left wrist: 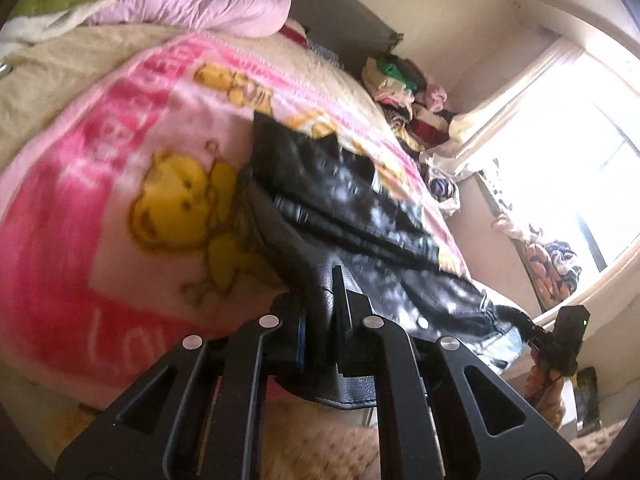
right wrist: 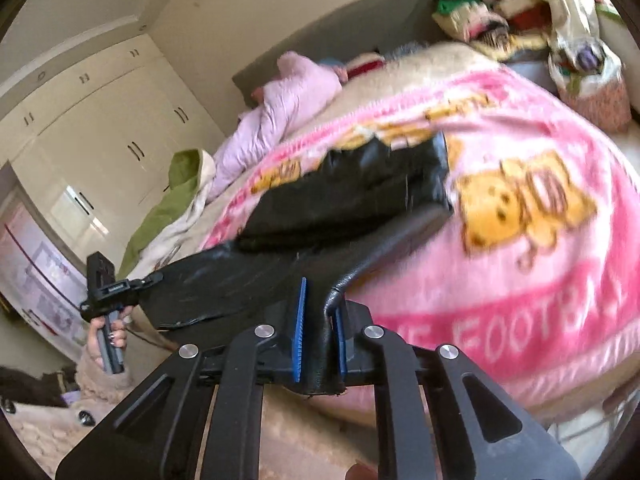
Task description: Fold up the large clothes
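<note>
Nearest the left wrist lens: left gripper (left wrist: pixel 320 328), black two-finger tool, jaws clamped on an edge of the black, shiny, leather-like garment (left wrist: pixel 348 208). From that pinch, garment stretched forward and to the right across the pink fleece blanket with yellow bear print and white lettering (left wrist: pixel 120 168), partly lifted, partly lying on it. Motion blur over much of the cloth.

Nearest the right wrist lens: right gripper (right wrist: pixel 320 332), blue pads on the inner faces, jaws closed on another edge of the same black garment (right wrist: pixel 340 196), a fold of it squeezed between the pads. Garment spread ahead over the blanket (right wrist: pixel 520 280), one folded layer lying on top toward the far side.

In the right wrist view, far left: left gripper (right wrist: pixel 152 279) seen from outside, gripping the garment's opposite corner. In the left wrist view, far right: right gripper (left wrist: pixel 526 326) at the other corner.

Beyond the blanket, a pale pink quilted jacket (right wrist: pixel 280 96) on the beige bed cover (left wrist: pixel 40 88). A heap of mixed clothes (left wrist: pixel 400 88) by the wall, a bright window (left wrist: pixel 580 160), cream wardrobe doors (right wrist: pixel 100 120).
</note>
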Motion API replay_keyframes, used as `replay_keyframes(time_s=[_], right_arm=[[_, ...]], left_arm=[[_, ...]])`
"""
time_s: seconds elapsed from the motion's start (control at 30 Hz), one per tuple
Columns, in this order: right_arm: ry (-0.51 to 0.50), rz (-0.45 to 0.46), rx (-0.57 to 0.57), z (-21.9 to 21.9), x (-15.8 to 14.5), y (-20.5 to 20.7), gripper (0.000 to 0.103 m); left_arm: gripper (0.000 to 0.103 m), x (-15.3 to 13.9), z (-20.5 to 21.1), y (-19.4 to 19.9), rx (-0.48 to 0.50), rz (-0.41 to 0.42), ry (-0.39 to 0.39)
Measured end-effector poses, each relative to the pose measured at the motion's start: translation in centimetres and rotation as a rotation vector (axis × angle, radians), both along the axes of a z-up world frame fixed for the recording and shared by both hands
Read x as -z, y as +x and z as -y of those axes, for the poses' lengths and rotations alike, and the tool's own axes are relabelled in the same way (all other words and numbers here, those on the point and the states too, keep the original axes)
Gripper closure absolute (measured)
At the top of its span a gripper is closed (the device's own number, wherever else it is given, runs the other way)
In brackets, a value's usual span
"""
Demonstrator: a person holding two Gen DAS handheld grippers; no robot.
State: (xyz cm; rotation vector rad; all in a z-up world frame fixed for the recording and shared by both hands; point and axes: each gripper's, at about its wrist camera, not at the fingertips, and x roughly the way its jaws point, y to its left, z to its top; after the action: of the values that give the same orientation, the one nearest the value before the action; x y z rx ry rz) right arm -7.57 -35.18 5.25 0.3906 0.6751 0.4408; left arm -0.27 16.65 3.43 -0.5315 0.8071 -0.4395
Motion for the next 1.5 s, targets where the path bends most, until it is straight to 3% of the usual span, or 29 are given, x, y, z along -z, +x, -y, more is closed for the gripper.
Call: replay_keyframes(time_s=[0.27, 0.43, 0.7, 0.9, 1.03, 1.13, 1.23, 1.27, 1.4, 1.5], right_arm=[[0.067, 0.075, 0.078, 1.6, -1.7, 5.1, 0.093], [0.095, 0.086, 0.098, 2.1, -2.3, 9.9, 0.093], [0.134, -0.037, 0.159, 3.5, 0.2, 18.3, 0.092], [0.132, -0.161, 0.233, 4.5, 3.9, 23.4, 0.09], [0.112, -0.225, 0.261, 4.6, 6.3, 25.6, 0.087], [0.131, -0.237, 0.27, 4.9, 7.1, 26.1, 0.077], [0.154, -0.211, 0.275, 5.2, 6.9, 25.7, 0.041], [0.146, -0.198, 0.283, 5.4, 6.7, 25.4, 0.022], [0.066, -0.146, 0.284, 5.4, 5.9, 24.9, 0.02], [-0.037, -0.112, 0.286, 4.6, 5.6, 24.8, 0.02]], left_arm=[[0.098, -3.2, 0.9, 4.8, -0.037, 0.041, -0.035], [0.097, -4.2, 2.0, 9.3, -0.064, 0.027, -0.007], [0.094, -3.6, 3.6, 16.1, -0.074, -0.057, 0.054], [0.092, -0.6, 4.7, 20.5, -0.096, -0.149, 0.118], [0.086, 1.0, 5.6, 22.0, -0.088, -0.168, 0.155], [0.08, 1.5, 5.8, 22.4, -0.082, -0.164, 0.159], [0.06, 1.0, 5.5, 22.0, -0.094, -0.112, 0.134], [0.055, 0.7, 5.2, 21.8, -0.098, -0.092, 0.121], [0.053, -0.3, 4.7, 21.3, -0.121, -0.026, 0.154], [0.053, -0.1, 5.0, 21.2, -0.131, -0.002, 0.26]])
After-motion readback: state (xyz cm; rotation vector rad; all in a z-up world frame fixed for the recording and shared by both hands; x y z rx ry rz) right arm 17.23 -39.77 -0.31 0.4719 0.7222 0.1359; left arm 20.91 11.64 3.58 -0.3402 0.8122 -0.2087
